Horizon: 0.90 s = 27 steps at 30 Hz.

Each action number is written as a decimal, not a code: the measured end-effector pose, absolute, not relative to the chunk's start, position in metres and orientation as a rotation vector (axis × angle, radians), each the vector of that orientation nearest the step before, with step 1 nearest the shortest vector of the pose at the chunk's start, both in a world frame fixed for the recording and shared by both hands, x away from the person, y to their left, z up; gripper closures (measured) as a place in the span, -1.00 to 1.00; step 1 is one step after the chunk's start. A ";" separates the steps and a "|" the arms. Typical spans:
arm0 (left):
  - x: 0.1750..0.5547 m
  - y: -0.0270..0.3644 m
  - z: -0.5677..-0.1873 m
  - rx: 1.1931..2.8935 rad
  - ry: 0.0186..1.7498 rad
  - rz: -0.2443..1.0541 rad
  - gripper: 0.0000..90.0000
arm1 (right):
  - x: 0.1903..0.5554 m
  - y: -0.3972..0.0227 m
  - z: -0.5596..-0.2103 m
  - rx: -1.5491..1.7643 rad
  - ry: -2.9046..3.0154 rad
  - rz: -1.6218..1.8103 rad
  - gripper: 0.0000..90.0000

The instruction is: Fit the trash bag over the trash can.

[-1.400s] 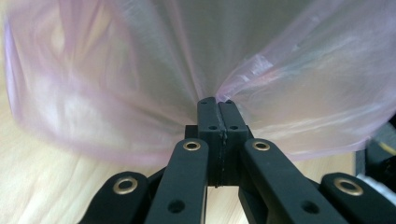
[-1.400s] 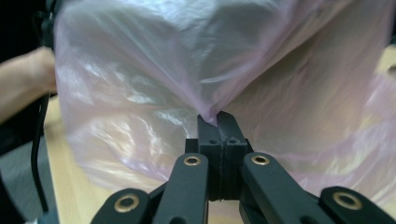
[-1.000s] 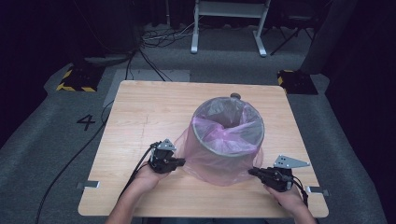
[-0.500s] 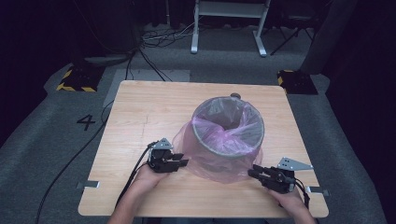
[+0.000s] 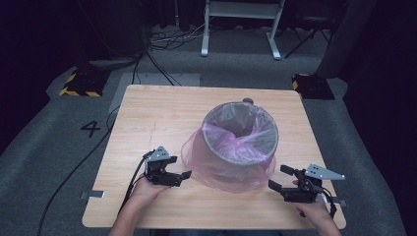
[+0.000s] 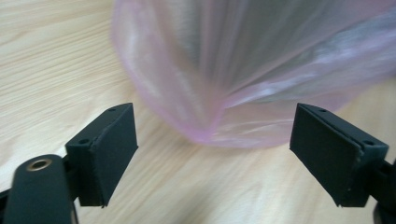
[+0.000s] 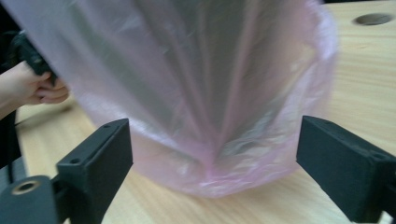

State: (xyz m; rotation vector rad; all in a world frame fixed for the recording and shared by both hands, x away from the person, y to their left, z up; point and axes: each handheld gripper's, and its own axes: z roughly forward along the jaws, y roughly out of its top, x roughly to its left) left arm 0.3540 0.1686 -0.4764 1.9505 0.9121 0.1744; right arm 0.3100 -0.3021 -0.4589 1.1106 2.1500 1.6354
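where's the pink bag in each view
High view: the pink bag sits right of centre, draped down over the bin, between the two hand-held grippers.
Left gripper view: the bag fills the upper middle and right, beyond the open jaws.
Right gripper view: the bag spans the centre, beyond the open jaws.
Shared landmark: the wooden table, under the bag's lower edge in all three.

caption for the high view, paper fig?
Both open grippers, left and right, flank a bin lined with a pink bag.
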 end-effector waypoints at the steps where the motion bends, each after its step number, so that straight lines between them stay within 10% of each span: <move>1: 0.354 0.170 -0.476 1.939 0.922 0.188 -0.76 | 0.310 -0.303 -0.458 1.109 2.139 1.627 -0.79; 27: 0.319 0.198 -0.486 1.913 1.000 0.370 -0.82 | 0.328 -0.317 -0.380 0.978 1.975 1.559 -0.78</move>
